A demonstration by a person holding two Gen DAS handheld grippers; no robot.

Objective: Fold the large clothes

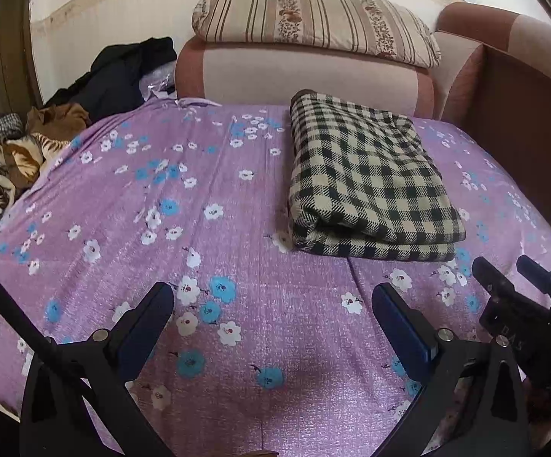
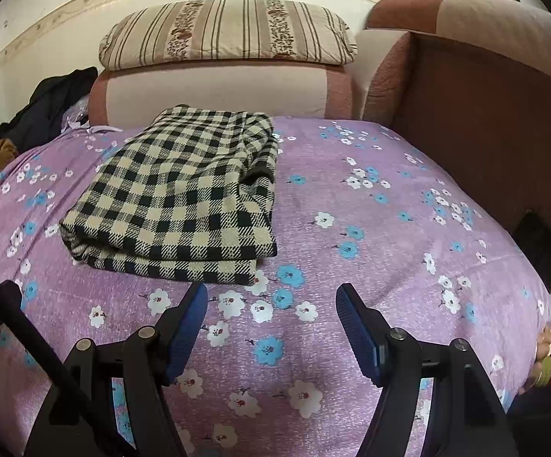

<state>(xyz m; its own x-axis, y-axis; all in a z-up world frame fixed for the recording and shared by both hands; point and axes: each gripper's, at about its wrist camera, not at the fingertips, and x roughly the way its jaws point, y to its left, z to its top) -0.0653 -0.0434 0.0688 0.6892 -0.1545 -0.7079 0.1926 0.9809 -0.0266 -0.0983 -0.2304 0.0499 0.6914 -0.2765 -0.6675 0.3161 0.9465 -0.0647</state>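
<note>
A black and cream checked garment (image 1: 366,179) lies folded in a thick rectangle on the purple flowered bedsheet (image 1: 206,190). It also shows in the right wrist view (image 2: 184,198), left of centre. My left gripper (image 1: 273,297) is open and empty, above the sheet, in front of and left of the garment. My right gripper (image 2: 271,297) is open and empty, just in front of the garment's near right corner. The right gripper's body shows at the right edge of the left wrist view (image 1: 519,304).
A pile of dark and brown clothes (image 1: 47,129) lies at the bed's left edge. A striped pillow (image 1: 313,19) rests on a pink cushion (image 1: 302,72) at the head. A brown sofa arm (image 2: 477,114) borders the right side.
</note>
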